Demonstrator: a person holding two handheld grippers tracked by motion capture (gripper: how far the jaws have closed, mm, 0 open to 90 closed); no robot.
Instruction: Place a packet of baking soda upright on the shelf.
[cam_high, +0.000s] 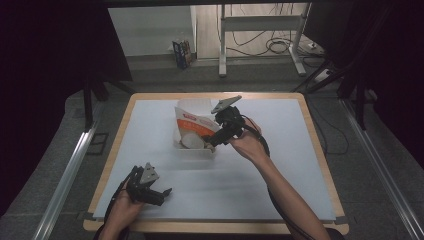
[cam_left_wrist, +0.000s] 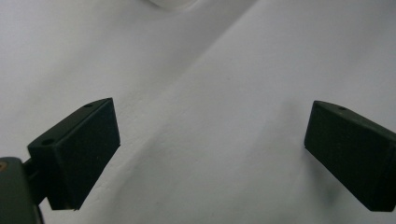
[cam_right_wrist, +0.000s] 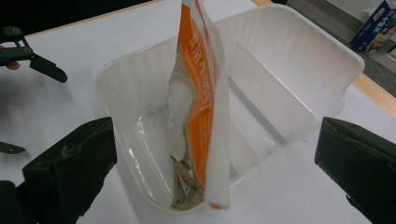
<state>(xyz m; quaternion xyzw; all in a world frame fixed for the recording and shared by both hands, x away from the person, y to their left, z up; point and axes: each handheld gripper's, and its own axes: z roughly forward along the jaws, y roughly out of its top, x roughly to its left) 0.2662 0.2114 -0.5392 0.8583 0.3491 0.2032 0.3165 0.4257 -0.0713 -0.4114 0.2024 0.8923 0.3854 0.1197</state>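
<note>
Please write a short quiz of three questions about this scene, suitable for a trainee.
1. True or false: the orange and white pouch stands on edge inside the clear plastic container.
2. Which gripper is at the container: A) left gripper, B) right gripper?
3. What does the left gripper hold?

Key:
1. True.
2. B. Its jaws are wide apart, with the pouch between them untouched.
3. Nothing. Its open jaws are over the white table surface.
</note>
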